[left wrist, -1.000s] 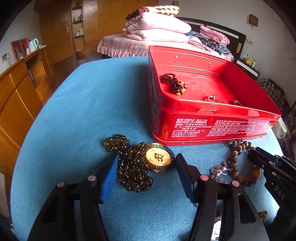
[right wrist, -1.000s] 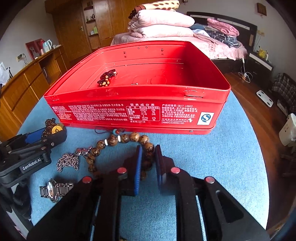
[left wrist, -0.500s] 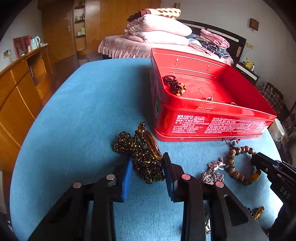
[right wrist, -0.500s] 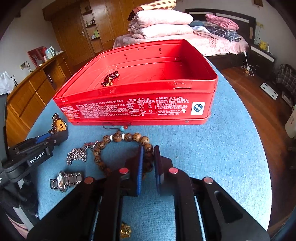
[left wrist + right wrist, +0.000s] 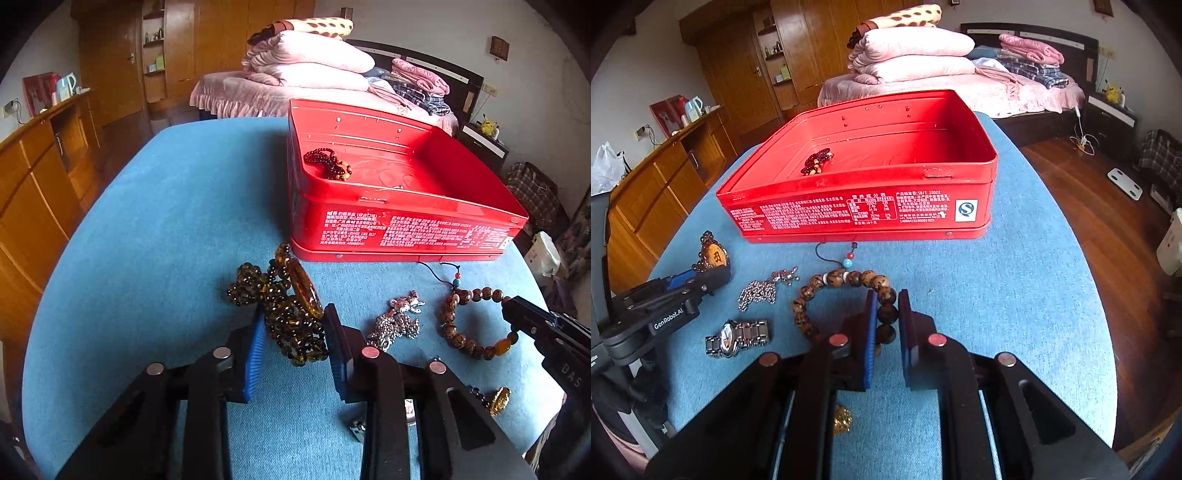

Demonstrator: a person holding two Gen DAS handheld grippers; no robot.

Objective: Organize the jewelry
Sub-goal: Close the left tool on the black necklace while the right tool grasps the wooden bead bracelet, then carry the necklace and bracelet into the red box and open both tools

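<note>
A red tin box (image 5: pixel 406 229) (image 5: pixel 871 214) stands open on the blue table, with a dark red bead bracelet (image 5: pixel 328 164) (image 5: pixel 817 164) inside. My left gripper (image 5: pixel 295 332) is shut on a dark amber bead necklace with a gold pendant (image 5: pixel 291 306) (image 5: pixel 713 254), lifted slightly. My right gripper (image 5: pixel 886 314) (image 5: pixel 517 317) is shut on a brown wooden bead bracelet (image 5: pixel 849 280) (image 5: pixel 465 325) lying on the cloth.
A silver chain (image 5: pixel 399 321) (image 5: pixel 764 288) lies between the two grippers. A silver watch (image 5: pixel 737 338) and a gold trinket (image 5: pixel 500 400) (image 5: pixel 842 421) lie nearer me. The table edge drops off at right to a wooden floor (image 5: pixel 1089 206).
My left gripper closed on the amber necklace, and the pendant tipped on edge. Both grippers drew back from the box, the right still shut on the wooden bracelet.
</note>
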